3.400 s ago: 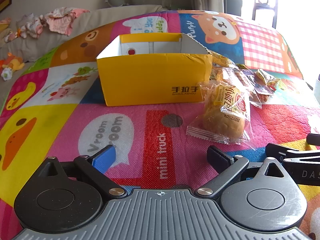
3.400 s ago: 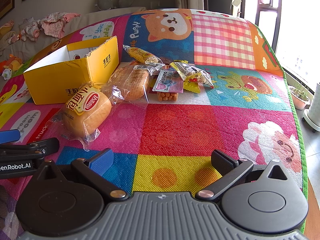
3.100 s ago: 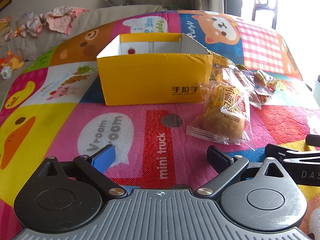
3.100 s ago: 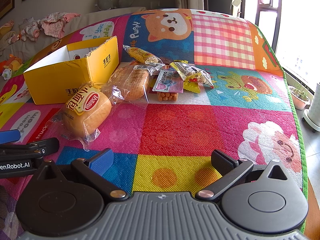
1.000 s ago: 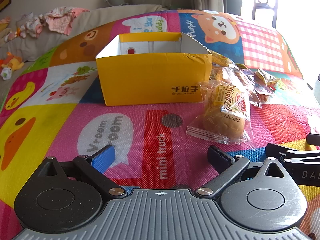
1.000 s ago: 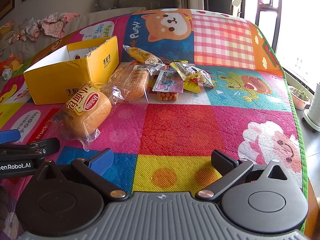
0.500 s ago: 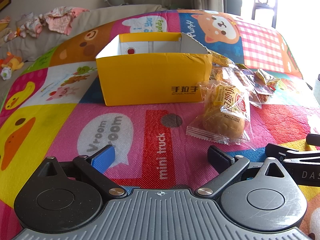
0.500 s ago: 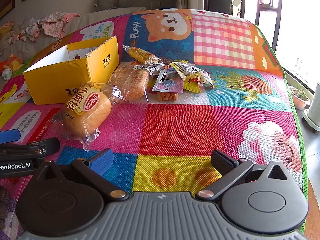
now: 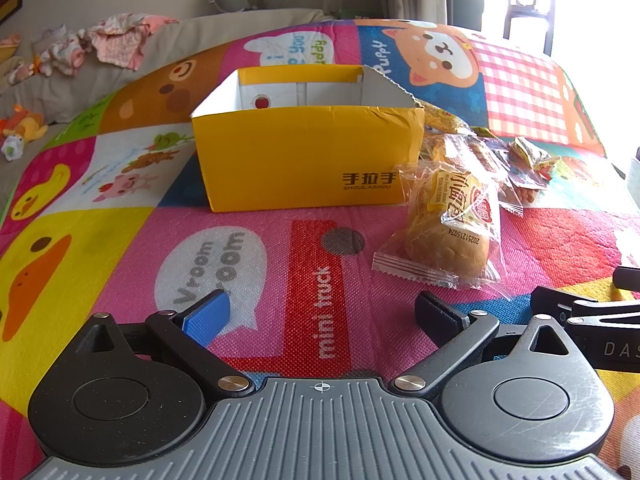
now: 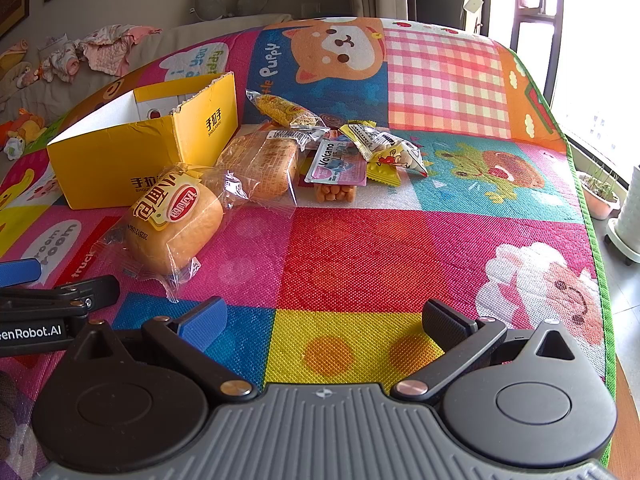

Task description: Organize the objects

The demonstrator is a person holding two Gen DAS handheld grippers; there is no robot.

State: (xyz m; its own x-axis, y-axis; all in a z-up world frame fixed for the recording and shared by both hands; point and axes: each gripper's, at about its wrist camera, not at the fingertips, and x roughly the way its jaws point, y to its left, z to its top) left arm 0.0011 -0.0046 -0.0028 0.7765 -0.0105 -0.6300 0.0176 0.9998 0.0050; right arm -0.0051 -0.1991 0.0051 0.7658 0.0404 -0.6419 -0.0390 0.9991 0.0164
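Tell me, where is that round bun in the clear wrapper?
The wrapped bun lies on the play mat, just in front of the yellow box's right corner, beside a longer wrapped bread.

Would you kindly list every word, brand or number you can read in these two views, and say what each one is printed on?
"SHOULASHOU", under three Chinese characters: yellow box.
"2025121" then blurred digits: round bun wrapper; its red logo is Chinese.
"Volcano": pink snack pack.
"Vroom", "mini truck", "Puppy": play mat.
"enRobot.AI": left gripper, seen from the right wrist.
"DAS": right gripper, seen from the left wrist.
Other wrappers: too small to read.
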